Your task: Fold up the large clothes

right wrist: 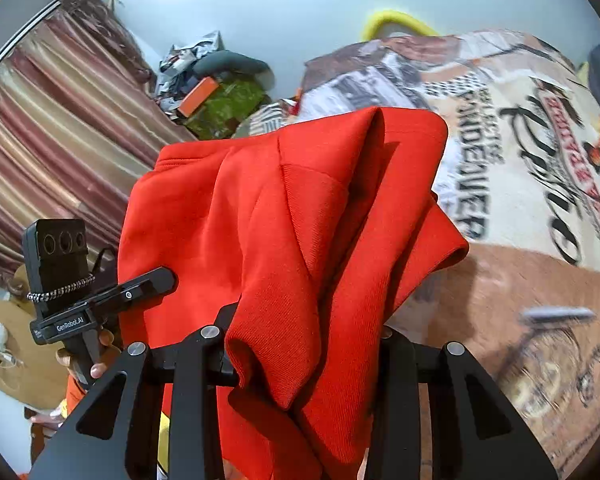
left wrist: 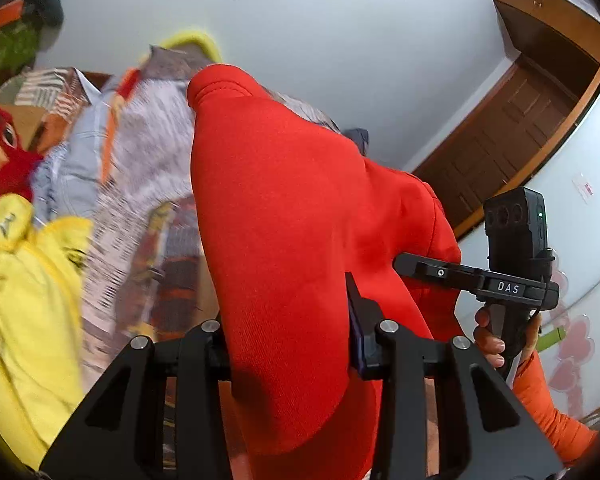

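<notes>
A large red garment [left wrist: 284, 216] of thick knit fabric hangs bunched between my two grippers, lifted above a printed bedspread [right wrist: 520, 140]. My left gripper [left wrist: 296, 344] is shut on a thick fold of it; cloth covers the fingertips. My right gripper [right wrist: 308, 352] is shut on another bunch of the red garment [right wrist: 300, 216], which drapes over its fingers. The right gripper [left wrist: 432, 270] shows in the left wrist view at the garment's right edge. The left gripper [right wrist: 144, 286] shows in the right wrist view at the garment's left edge.
A yellow garment [left wrist: 24, 304] and a red plush toy [left wrist: 8, 160] lie at the left on the bed. A brown wooden door [left wrist: 512, 128] stands at the right. Striped curtains [right wrist: 48, 128] hang at the left, with a clutter pile [right wrist: 220, 92] beside them.
</notes>
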Tool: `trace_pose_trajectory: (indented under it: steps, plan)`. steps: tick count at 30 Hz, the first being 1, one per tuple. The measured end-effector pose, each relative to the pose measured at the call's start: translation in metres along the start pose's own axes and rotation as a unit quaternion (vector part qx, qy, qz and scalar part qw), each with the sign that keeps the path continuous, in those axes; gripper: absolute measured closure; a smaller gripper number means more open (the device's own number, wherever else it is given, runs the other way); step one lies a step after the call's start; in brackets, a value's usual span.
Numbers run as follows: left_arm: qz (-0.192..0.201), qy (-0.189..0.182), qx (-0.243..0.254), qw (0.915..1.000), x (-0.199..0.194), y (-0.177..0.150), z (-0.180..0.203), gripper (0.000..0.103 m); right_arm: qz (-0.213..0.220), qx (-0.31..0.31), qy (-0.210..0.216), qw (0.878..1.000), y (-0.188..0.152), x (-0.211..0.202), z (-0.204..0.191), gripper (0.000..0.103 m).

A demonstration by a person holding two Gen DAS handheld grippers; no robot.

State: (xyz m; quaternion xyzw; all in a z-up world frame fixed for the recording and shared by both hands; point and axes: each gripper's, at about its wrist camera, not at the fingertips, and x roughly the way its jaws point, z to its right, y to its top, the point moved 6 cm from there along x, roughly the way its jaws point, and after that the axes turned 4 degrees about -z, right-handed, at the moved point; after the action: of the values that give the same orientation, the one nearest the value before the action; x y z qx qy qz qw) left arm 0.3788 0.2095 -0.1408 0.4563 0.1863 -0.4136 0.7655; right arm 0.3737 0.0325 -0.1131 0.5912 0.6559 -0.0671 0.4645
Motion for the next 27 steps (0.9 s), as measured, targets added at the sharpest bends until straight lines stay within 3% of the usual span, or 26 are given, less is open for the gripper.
trace_pose_trajectory:
  steps: [10, 15, 18, 21, 24, 25, 27]
  plan:
    - [-0.013, 0.055, -0.034, 0.9979, 0.026, 0.01, -0.095, 0.065, -0.05, 0.019, -0.01, 0.999, 0.028, 0.107, 0.01, 0.07]
    - [-0.04, 0.078, -0.074, 0.9934, 0.068, 0.006, -0.149, 0.065, -0.063, 0.03, -0.066, 0.995, 0.035, 0.164, 0.034, 0.07]
    - [-0.07, 0.111, -0.092, 0.9871, 0.098, -0.002, -0.177, 0.064, -0.09, 0.04, -0.098, 0.99, 0.03, 0.197, 0.051, 0.07]
    - [-0.099, 0.147, -0.094, 0.9796, 0.12, -0.017, -0.196, 0.057, -0.102, 0.048, -0.113, 0.987, 0.019, 0.211, 0.066, 0.067]
    - [-0.083, 0.156, -0.076, 0.9813, 0.112, -0.028, -0.192, 0.045, -0.1, 0.034, -0.111, 0.988, 0.012, 0.203, 0.071, 0.062]
    - [-0.084, 0.165, -0.072, 0.9801, 0.11, -0.032, -0.193, 0.035, -0.102, 0.025, -0.117, 0.988, 0.009, 0.197, 0.071, 0.058]
    - [-0.082, 0.192, -0.053, 0.9766, 0.104, -0.041, -0.189, 0.029, -0.104, 0.007, -0.134, 0.985, 0.003, 0.184, 0.069, 0.051]
